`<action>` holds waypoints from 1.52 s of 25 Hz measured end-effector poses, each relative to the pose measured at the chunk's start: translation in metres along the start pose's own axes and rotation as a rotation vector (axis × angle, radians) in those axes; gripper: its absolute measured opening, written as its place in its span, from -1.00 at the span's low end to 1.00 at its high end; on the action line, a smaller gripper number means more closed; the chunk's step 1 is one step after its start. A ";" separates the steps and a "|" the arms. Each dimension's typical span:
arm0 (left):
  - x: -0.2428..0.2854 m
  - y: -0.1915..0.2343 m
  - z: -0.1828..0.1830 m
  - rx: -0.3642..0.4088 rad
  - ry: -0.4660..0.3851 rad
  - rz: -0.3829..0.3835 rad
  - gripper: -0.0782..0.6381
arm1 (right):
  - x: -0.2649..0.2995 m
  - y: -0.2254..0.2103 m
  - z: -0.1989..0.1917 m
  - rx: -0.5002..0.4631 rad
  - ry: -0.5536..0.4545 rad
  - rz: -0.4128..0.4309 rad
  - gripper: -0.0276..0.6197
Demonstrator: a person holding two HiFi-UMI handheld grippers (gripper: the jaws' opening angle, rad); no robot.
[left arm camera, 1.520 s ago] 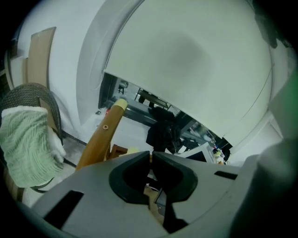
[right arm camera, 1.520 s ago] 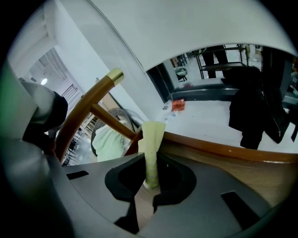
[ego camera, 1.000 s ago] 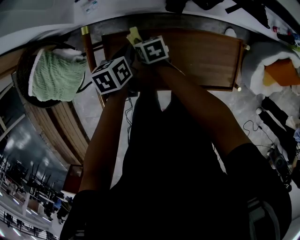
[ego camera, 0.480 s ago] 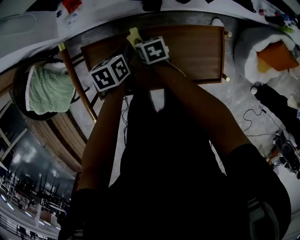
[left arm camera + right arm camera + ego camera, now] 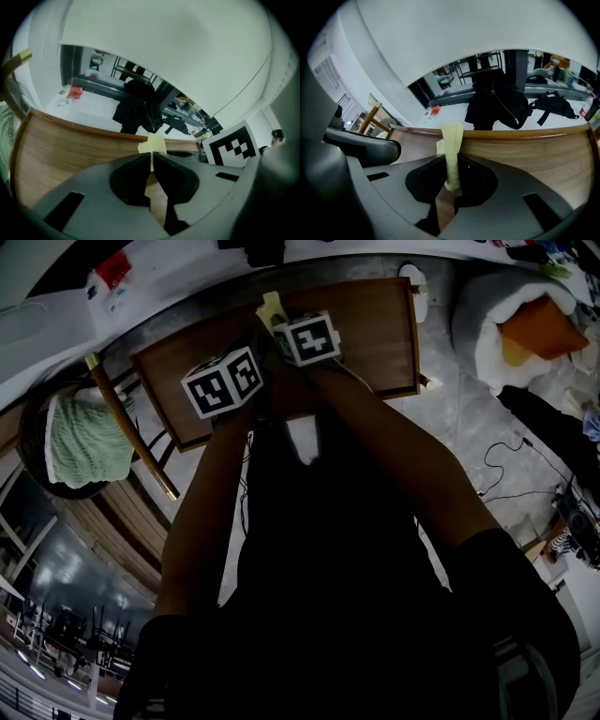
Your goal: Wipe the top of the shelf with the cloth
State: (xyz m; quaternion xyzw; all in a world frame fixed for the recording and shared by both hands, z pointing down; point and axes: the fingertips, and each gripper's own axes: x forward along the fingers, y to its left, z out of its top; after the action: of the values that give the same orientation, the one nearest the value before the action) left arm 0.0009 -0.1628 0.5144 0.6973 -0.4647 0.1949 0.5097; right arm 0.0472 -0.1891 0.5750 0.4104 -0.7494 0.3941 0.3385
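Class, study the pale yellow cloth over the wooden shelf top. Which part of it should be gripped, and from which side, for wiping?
Its near edge, from the person's side. The cloth is a thin sheet, so shut jaws can pinch it flat. The left gripper and right gripper both clamp that edge side by side, leaving the free end sticking out over the shelf top.

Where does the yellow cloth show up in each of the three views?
Head view: cloth at top centre, over the shelf top.
Left gripper view: cloth at centre, pinched in the left tongs.
Right gripper view: cloth at centre, pinched in the right tongs.
Shared landmark: the wooden shelf top.
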 end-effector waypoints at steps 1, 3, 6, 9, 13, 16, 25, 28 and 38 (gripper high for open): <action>0.005 -0.006 -0.001 0.005 0.005 -0.008 -0.75 | -0.003 -0.007 0.000 0.008 -0.003 -0.002 -0.76; 0.014 -0.018 -0.001 0.016 0.013 -0.022 -0.75 | -0.010 -0.020 0.000 0.021 -0.013 -0.002 -0.76; 0.027 -0.036 -0.002 0.032 0.021 -0.034 -0.75 | -0.020 -0.045 -0.001 0.029 -0.026 -0.027 -0.76; 0.042 -0.055 -0.003 0.044 0.026 -0.046 -0.75 | -0.033 -0.069 -0.004 0.047 -0.031 -0.046 -0.76; 0.061 -0.082 -0.009 0.063 0.043 -0.061 -0.75 | -0.050 -0.104 -0.010 0.071 -0.033 -0.072 -0.76; 0.075 -0.104 -0.013 0.069 0.051 -0.082 -0.75 | -0.064 -0.132 -0.013 0.092 -0.041 -0.104 -0.76; 0.099 -0.165 -0.018 0.096 0.051 -0.148 -0.75 | -0.099 -0.195 -0.020 0.180 -0.063 -0.192 -0.76; 0.095 -0.169 -0.020 0.110 0.055 -0.151 -0.75 | -0.107 -0.206 -0.023 0.202 -0.069 -0.247 -0.76; 0.055 -0.145 -0.016 0.124 0.043 -0.119 -0.75 | -0.128 -0.229 -0.027 0.264 -0.047 -0.432 -0.76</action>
State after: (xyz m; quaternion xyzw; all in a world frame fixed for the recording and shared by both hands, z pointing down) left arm 0.1538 -0.1662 0.4855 0.7495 -0.3987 0.2075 0.4860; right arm 0.3102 -0.2016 0.5530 0.6106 -0.5942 0.3973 0.3408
